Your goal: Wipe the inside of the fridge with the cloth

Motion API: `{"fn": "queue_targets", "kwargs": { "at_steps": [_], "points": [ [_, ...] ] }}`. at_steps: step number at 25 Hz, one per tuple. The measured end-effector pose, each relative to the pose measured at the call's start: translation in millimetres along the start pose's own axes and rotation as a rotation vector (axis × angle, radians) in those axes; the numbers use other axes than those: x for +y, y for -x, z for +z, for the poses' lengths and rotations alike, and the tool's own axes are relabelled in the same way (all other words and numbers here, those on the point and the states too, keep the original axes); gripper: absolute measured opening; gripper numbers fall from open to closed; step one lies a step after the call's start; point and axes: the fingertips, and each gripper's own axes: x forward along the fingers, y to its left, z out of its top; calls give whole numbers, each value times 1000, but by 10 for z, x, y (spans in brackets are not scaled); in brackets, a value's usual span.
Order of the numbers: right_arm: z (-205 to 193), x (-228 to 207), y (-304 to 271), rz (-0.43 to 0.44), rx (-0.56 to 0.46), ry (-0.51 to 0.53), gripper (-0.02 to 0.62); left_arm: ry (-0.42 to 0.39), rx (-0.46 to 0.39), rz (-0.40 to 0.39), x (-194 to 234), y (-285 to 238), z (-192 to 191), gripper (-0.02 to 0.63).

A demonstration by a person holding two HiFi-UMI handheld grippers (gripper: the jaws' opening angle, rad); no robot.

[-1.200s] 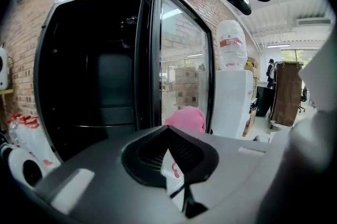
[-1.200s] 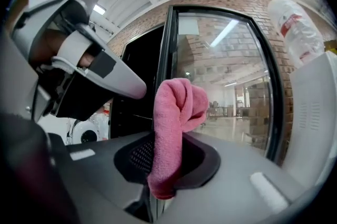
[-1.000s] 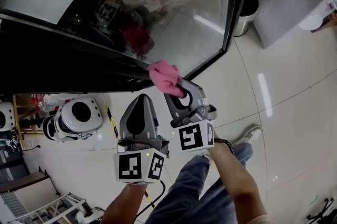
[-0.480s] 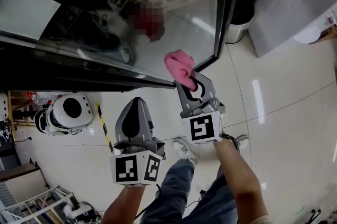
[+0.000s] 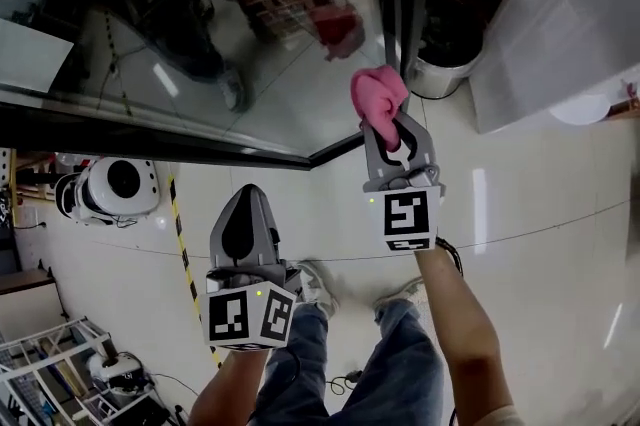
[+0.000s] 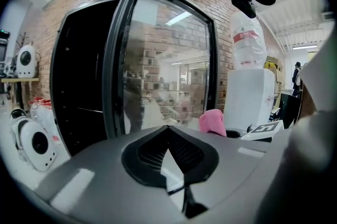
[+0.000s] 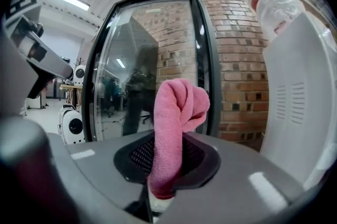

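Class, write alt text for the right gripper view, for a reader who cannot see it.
The right gripper is shut on a pink cloth that stands up from its jaws. Beyond are a glass fridge door, a brick wall and a white water dispenser.

White round device [image 5: 108, 190] on floor [image 5: 540, 244]; bin [image 5: 441, 77] beside white water dispenser [image 5: 560, 14]; brick wall [image 7: 237, 60] behind.

Pink cloth [image 5: 378, 94]; black-framed fridge door [image 5: 150, 129]; red-brown brick wall [image 7: 237, 49]

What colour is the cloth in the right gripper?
The cloth is pink; it shows best in the right gripper view.
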Motion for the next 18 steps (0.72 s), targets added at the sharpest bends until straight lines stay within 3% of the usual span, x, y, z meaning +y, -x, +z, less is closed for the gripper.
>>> {"fn": "queue_targets", "kwargs": {
  "at_steps": [4,8,13,18],
  "points": [
    [-13,-144,-35,34,-3,18,61,15,-17,47,-56,-41,-6,9],
    [257,-93,80,76,-43,93,61,26,-30,70,-87,-58,-15,9],
    [624,351,350,134,-68,79,61,74,-68,83,-57,48,90,9],
    [716,962,467,147,-75,-25,61,15,-91,20,61,96,32,9]
  ]
}}
